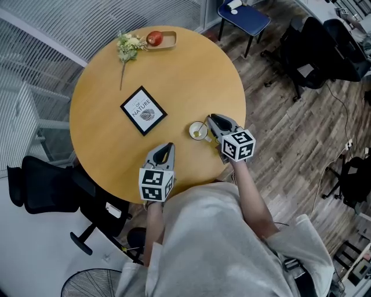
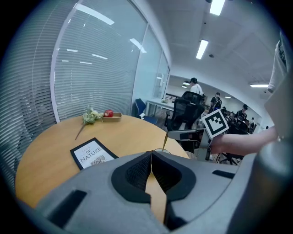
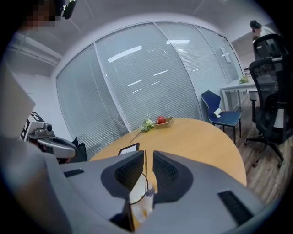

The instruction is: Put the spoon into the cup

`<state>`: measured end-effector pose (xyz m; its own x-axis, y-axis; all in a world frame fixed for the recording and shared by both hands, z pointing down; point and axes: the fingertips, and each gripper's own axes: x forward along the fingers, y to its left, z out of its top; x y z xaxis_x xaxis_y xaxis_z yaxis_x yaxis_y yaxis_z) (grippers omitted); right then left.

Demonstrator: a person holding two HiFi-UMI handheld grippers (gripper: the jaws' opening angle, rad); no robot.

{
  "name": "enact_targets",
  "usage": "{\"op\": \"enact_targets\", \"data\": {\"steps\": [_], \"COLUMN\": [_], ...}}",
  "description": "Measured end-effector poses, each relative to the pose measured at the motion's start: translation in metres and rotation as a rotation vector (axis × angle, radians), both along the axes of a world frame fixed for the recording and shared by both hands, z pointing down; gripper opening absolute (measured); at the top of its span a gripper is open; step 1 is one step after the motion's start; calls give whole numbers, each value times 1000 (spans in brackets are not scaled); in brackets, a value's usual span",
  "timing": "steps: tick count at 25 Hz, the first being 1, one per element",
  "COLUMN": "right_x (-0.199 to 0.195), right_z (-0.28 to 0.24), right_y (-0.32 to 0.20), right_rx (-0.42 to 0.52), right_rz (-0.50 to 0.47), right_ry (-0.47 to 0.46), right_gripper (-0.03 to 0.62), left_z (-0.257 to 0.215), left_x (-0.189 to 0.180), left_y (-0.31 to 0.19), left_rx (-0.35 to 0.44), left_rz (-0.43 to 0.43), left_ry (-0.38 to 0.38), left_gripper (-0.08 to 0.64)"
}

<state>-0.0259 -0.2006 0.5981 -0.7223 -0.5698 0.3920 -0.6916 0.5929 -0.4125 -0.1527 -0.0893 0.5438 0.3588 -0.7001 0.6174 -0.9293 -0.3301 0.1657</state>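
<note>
A clear glass cup (image 1: 198,130) stands on the round wooden table (image 1: 191,69), near its front right edge. A thin golden spoon (image 2: 165,140) leans steeply with its lower end in the cup (image 2: 161,150). My right gripper (image 1: 212,119) hovers right over the cup. In the right gripper view its jaws (image 3: 148,160) stand narrowly apart; the spoon handle (image 3: 145,167) lies against the left pad, with table showing beside it, and the cup (image 3: 138,201) is below. My left gripper (image 1: 168,145) is to the cup's left, shut and empty (image 2: 151,157).
A black-framed print (image 1: 144,110) lies mid-table. At the far edge are a flower sprig (image 1: 128,46) and a wooden tray with a red apple (image 1: 161,39). A black office chair (image 1: 46,185) stands at the left, a blue chair (image 1: 243,14) beyond the table.
</note>
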Motion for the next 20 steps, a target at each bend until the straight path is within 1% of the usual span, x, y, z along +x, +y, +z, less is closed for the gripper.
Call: {"op": "enact_targets", "data": {"steps": [5,9,16,20], "right_x": [10,10,8,4], "right_z": [-5,-10,-12,-18], "right_y": [11,25,37,42], "right_rx": [-14,-17,-7,4], "right_rz": [2,-11,-38,-55], "right_ry": [-14,-26,-7,-1], "right_gripper": [58,58,59,59], "left_z": [1,3,5,6], "left_x": [13,13,10,14], "left_y": [-4,-3,-5,-9], "left_rx": [1,-3,-1,-3], "left_rz": [26,29,21,32], "left_ry": [9,12,12,19], "left_gripper": [9,9,9,9]}}
